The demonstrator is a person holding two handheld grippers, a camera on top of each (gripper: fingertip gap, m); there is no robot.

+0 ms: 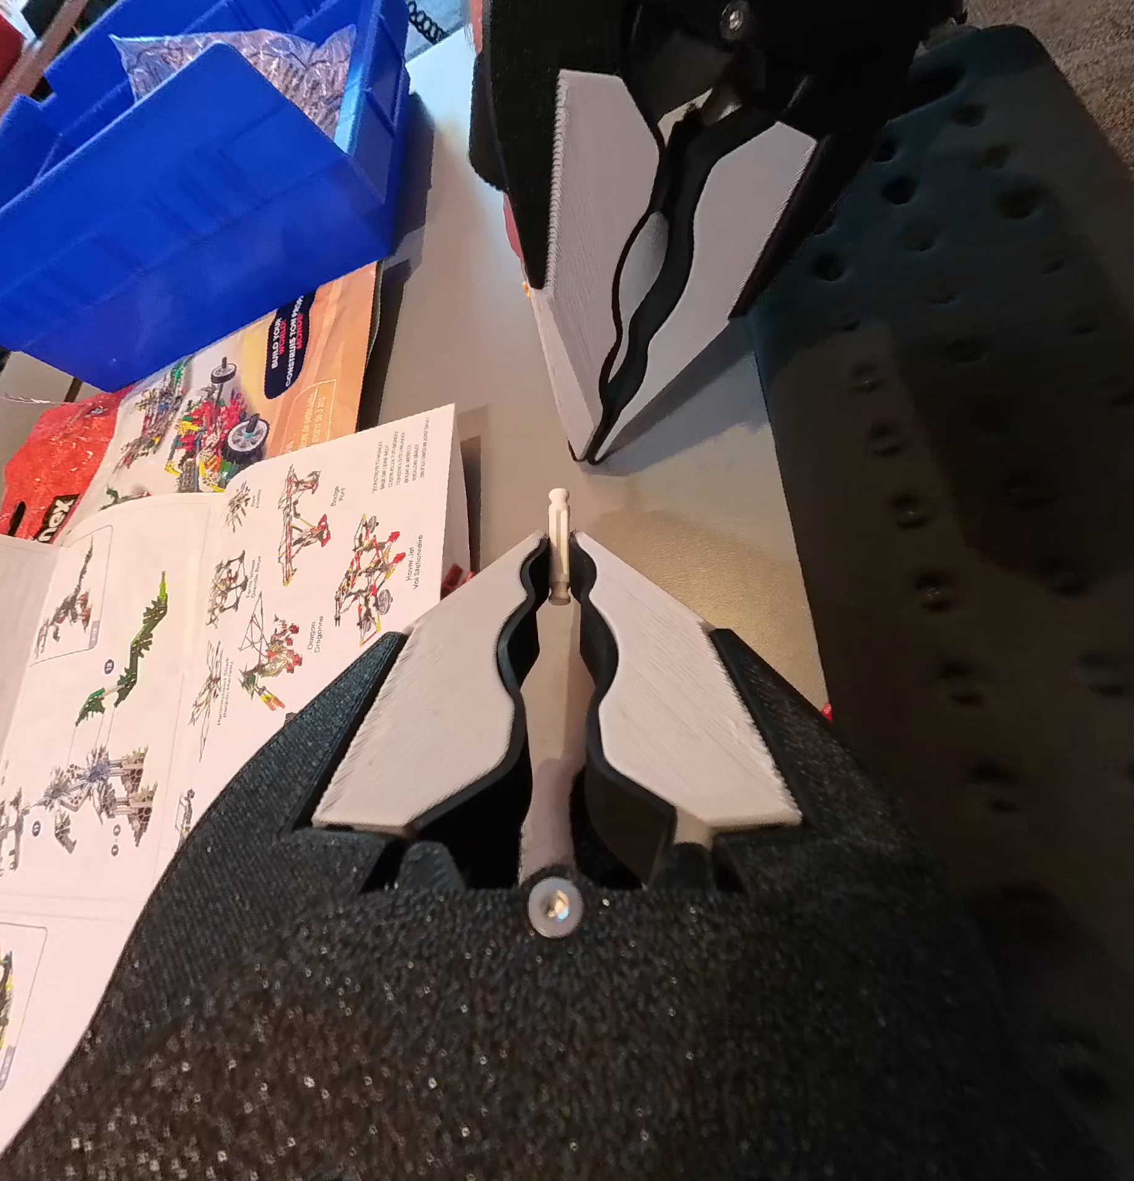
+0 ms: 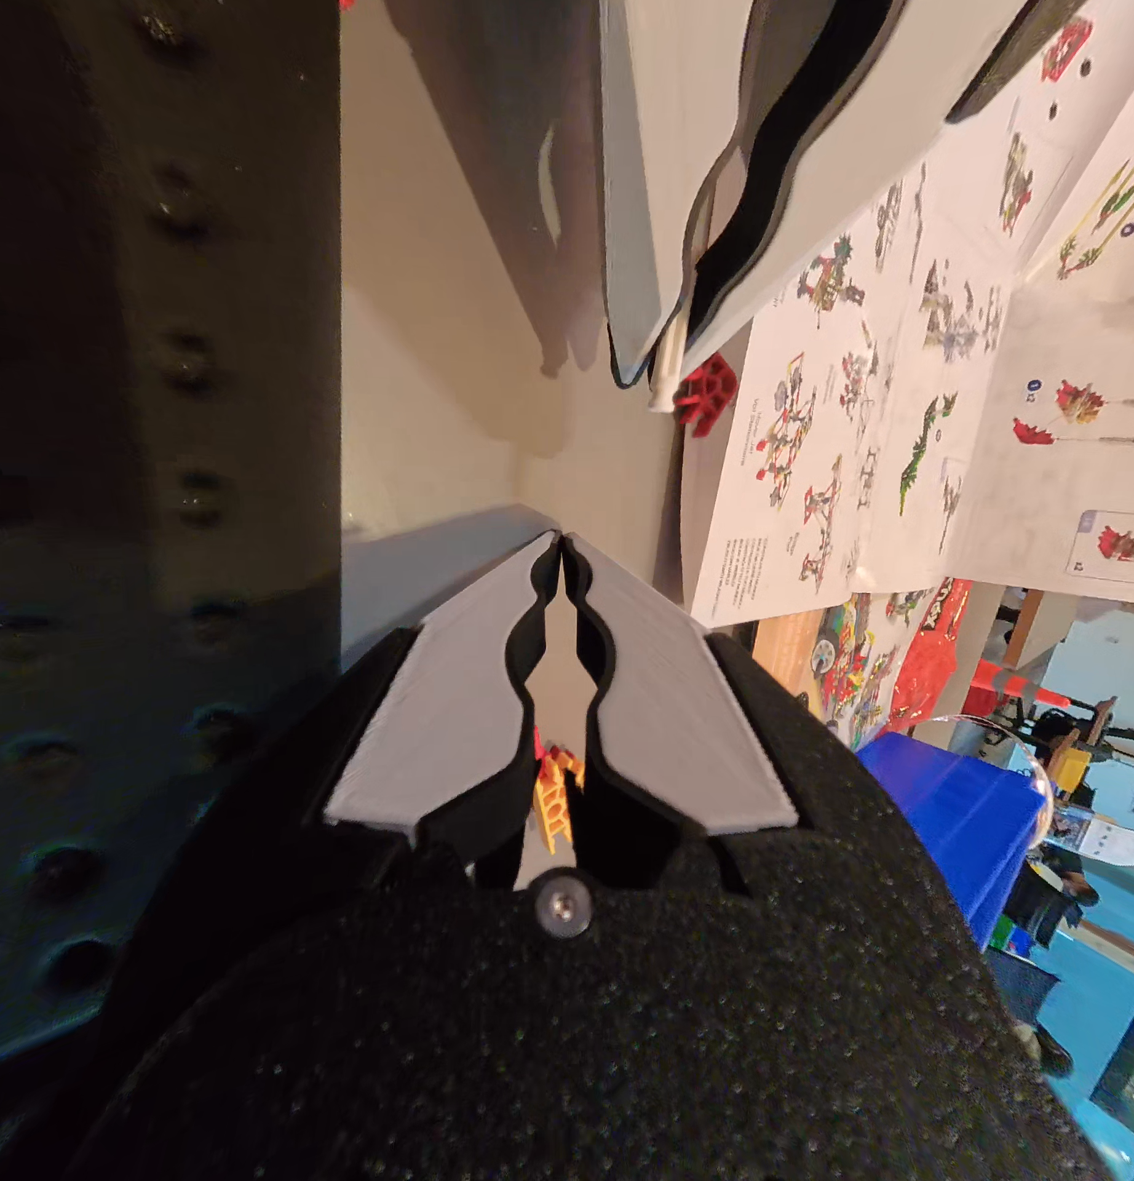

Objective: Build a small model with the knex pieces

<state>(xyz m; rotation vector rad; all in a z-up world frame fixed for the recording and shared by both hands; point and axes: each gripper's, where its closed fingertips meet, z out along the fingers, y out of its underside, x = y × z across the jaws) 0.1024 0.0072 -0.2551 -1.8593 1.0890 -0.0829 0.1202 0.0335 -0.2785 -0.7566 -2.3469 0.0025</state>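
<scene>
1. Our left gripper was clamped on a short white construction-toy rod, its jaws pressed against the rod's sides with the knobbed end poking out past the tips, just above the pale tabletop.
2. Our right gripper had its jaws together at the tips with nothing between them there; farther back, through the gap between the fingers, a small yellow-and-red connector piece showed, and we could not tell whether it was held or lay beyond.
3. In the left wrist view, the right gripper stood tips-down close ahead of the rod, touching or nearly touching the table.
4. Printed matter bearing writing lay to the left: an open instruction sheet with model drawings and captions, and under it a colourful toy-set box with a logo partly visible.
5. A blue plastic bin holding a clear bag sat beyond the box, near the table's far side.
6. A dark dimpled block walled off the right side, leaving a narrow strip of bare table between it and the sheet.
7. A red connector lay at the sheet's edge beside the rod's end.
8. Past the table, the right wrist view showed a room with a blue floor and cluttered furniture.
</scene>
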